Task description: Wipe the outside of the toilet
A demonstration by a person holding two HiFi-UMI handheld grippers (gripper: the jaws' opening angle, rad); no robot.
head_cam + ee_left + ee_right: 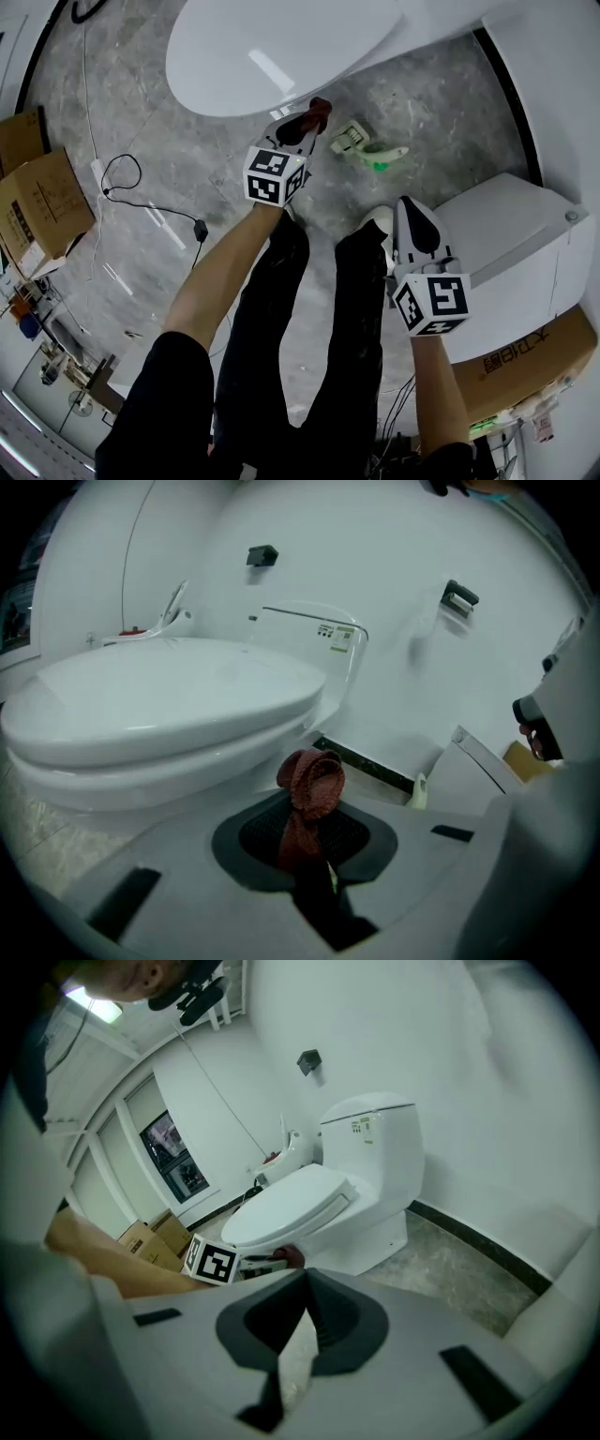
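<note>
Toilet [281, 47], lid down. A dark red rag [309, 785] sits near the bowl's front below the seat rim, with the jaws of my left gripper [307, 122] clenched on it. My right gripper [408, 208], jaws together and empty, hangs well apart beside a white cabinet [525, 244]. A white-and-green item [366, 148] lies on the floor between them. A black cable [141, 192] and cardboard boxes [42, 202] lie to the left.

Your white toilet [281, 47] sits at twelve o'clock with its lid down. The dark red cloth [320, 110] is bunched up and pinched in your left gripper [314, 120], just beside the bowl's five o'clock edge.
</note>
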